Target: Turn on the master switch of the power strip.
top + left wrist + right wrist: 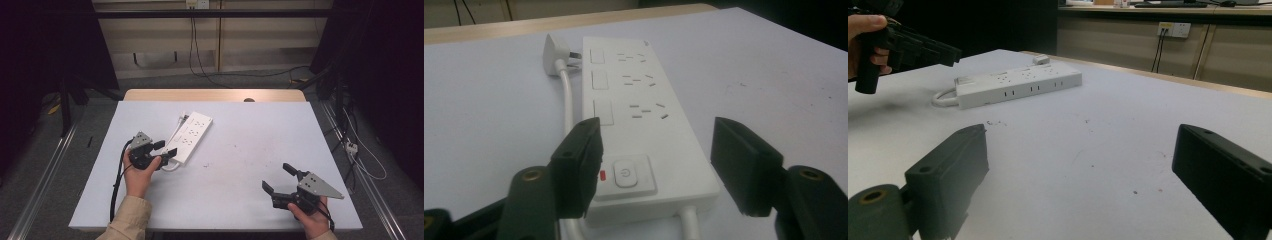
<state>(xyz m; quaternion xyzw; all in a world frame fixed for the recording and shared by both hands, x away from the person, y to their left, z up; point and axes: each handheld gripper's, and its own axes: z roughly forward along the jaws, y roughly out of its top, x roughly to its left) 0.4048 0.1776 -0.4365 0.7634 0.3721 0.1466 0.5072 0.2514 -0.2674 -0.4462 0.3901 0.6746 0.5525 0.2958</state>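
Spread jaws flanking power strip (644, 125)

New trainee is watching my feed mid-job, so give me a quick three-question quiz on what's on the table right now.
1. True or false: the left gripper is shut on the power strip.
2. Which end of the power strip does the left gripper face? A) the power-button end B) the end by the loose plug
3. Fill in: the right gripper is open above bare ____.

Key: 1 false, its jaws stand open around the strip's end. 2 A. 3 table.
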